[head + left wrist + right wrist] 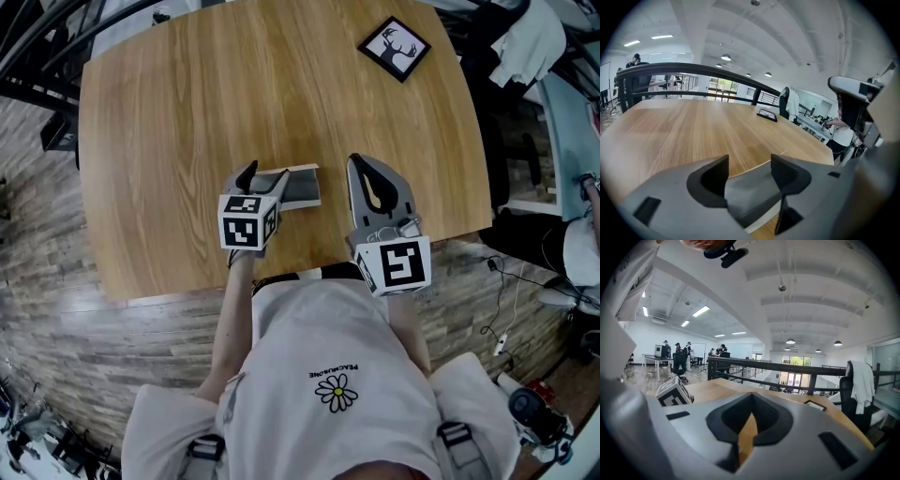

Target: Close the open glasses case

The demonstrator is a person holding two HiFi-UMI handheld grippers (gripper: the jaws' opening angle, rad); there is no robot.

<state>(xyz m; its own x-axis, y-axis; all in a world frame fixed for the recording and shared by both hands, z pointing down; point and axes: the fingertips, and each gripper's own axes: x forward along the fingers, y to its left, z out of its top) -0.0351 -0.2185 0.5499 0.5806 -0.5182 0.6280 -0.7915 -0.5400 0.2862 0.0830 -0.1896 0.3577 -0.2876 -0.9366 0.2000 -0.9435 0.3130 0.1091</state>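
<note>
Our left claw point(262, 178) grips the grey glasses case point(302, 188) on the bench point(178, 112); our right claw point(357, 163) hovers clenched, empty.

Head cam: on person's head, aimed steeply down, mid-range. Takes in most of the wooden table point(187, 112), both grippers and wearer's own torso.

L gripper cam: sits just behind left gripper point(750, 173) jaws, low over tabletop, faces across table twd railing point(693, 70). Glasses case point(754, 190) very close, betw jaws.

R gripper cam: behind right gripper point(749, 414) jaws, pitched up more, so mostly ceiling + railing, little table.

Overlap: framed deer picture point(395, 48) shows in all 3 views, far off in both gripper cams. R cam also catches left gripper's marker cube point(672, 392) at its left.
</note>
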